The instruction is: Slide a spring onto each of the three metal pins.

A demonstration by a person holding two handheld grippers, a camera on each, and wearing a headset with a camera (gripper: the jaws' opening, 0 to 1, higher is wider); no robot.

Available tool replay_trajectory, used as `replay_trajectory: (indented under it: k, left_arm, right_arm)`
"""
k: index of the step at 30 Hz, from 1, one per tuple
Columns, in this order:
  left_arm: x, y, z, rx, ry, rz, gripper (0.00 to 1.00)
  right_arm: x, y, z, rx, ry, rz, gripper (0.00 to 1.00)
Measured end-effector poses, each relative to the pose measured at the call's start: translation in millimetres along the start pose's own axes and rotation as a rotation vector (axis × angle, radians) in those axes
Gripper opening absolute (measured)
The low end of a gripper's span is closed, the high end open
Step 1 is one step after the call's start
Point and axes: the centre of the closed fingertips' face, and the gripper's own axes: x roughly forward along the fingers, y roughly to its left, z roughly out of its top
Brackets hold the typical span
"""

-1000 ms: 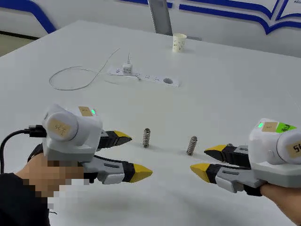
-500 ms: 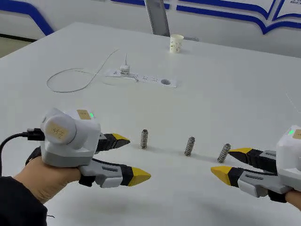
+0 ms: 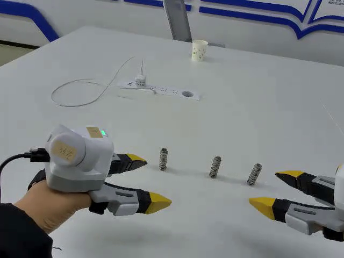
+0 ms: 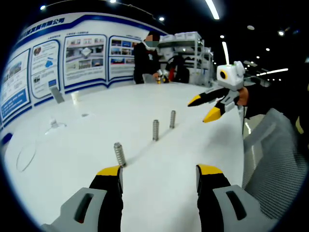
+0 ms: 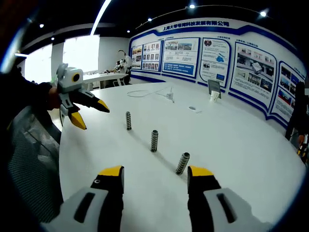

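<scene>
In the head view, a white table (image 3: 252, 107) is seen with wide bare room on every side of the work. Its far edge lies well beyond a power strip (image 3: 161, 90), a looped cable (image 3: 75, 92) and a paper cup (image 3: 199, 50). Three springs are stood upright in a row: the left spring (image 3: 163, 159), the middle spring (image 3: 215, 167) and the right spring (image 3: 253, 174). What stands inside them cannot be told. The left gripper (image 3: 153, 180) is held wide apart and empty, just beside the left spring. The right gripper (image 3: 274, 188) is likewise spread and empty, near the right spring and not touching it.

In the left gripper view, the left spring is seen just above the tip of the left jaw. The table's near edge curves along the right, with a mesh chair (image 4: 275, 159) beside it.

In the right gripper view, the right spring is seen between the spread jaw tips, just ahead of them, and the row runs away towards the left gripper.
</scene>
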Motion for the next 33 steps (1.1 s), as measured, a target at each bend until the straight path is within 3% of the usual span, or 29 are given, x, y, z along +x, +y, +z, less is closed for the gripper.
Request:
replay_trajectory:
  k: [6,33]
  left_arm:
    - [-0.6,0.9,0.0,-0.003,-0.002,0.004,0.63]
    - [-1.6,3.0,-0.4,-0.01,0.0,0.014,0.63]
  right_arm:
    - [-2.5,-0.4,-3.7,0.0,-0.006,0.0,0.6]
    - [-9.7,-1.8,-10.1,0.016,-0.022,-0.019,0.67]
